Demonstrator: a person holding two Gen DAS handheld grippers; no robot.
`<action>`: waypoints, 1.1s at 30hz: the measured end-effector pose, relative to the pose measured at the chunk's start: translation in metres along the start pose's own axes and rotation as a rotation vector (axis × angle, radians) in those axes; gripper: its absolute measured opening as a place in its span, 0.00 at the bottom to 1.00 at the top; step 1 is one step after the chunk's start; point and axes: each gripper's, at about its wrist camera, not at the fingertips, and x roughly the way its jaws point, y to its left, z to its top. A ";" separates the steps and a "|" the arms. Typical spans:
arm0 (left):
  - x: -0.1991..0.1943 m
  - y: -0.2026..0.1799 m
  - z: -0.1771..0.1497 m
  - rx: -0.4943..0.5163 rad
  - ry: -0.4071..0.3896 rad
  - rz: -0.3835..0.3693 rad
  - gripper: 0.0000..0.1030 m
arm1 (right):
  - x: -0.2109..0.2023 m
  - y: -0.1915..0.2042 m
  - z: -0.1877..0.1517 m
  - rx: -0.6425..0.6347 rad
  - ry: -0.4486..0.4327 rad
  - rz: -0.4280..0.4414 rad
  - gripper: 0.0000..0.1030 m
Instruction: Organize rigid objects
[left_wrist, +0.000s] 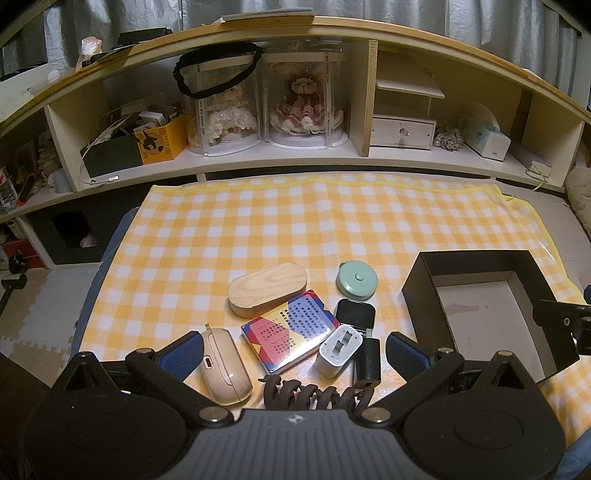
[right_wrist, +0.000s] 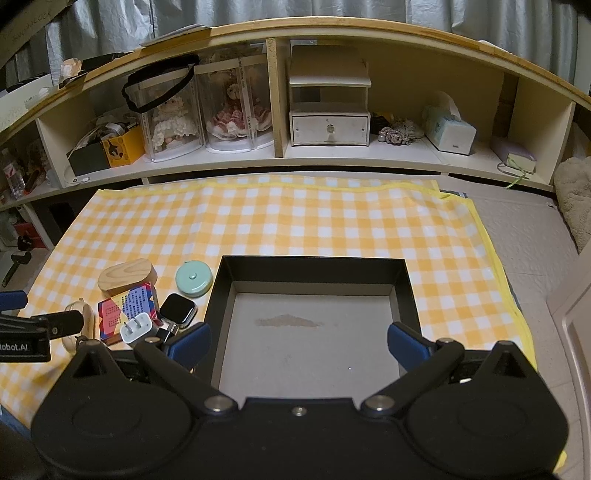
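The left hand-held gripper (left_wrist: 293, 349) hangs low over the cluster of small things with its jaws spread wide and nothing between them, a stance that looks like lining up a first pick. Just inside its left finger lies the beige case (left_wrist: 225, 365); ahead of it sit the wooden oval box (left_wrist: 267, 289) and, at the centre, the colourful card box (left_wrist: 290, 334), which leans on the oval box's near edge. Toward its right finger stand the white charger (left_wrist: 339, 350), the black smartwatch (left_wrist: 355, 314) and the mint tape measure (left_wrist: 357, 279), with a dark hair claw (left_wrist: 314, 393) nearest the camera. All are bunched together on the checkered cloth (left_wrist: 258, 229), probably so one reach serves them. The right hand-held gripper (right_wrist: 298, 341), likewise released and empty, hovers directly over the open black box (right_wrist: 312, 269), which holds nothing yet and seems meant to receive everything.
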 end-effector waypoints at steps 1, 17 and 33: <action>0.000 0.000 0.001 0.000 0.000 0.000 1.00 | 0.000 0.000 -0.001 0.000 0.000 0.000 1.00; -0.001 0.002 0.002 -0.001 0.002 -0.002 1.00 | 0.002 -0.003 -0.002 -0.002 0.008 -0.002 1.00; -0.001 0.002 0.002 -0.001 0.002 -0.002 1.00 | 0.001 -0.001 -0.002 -0.014 0.014 -0.009 1.00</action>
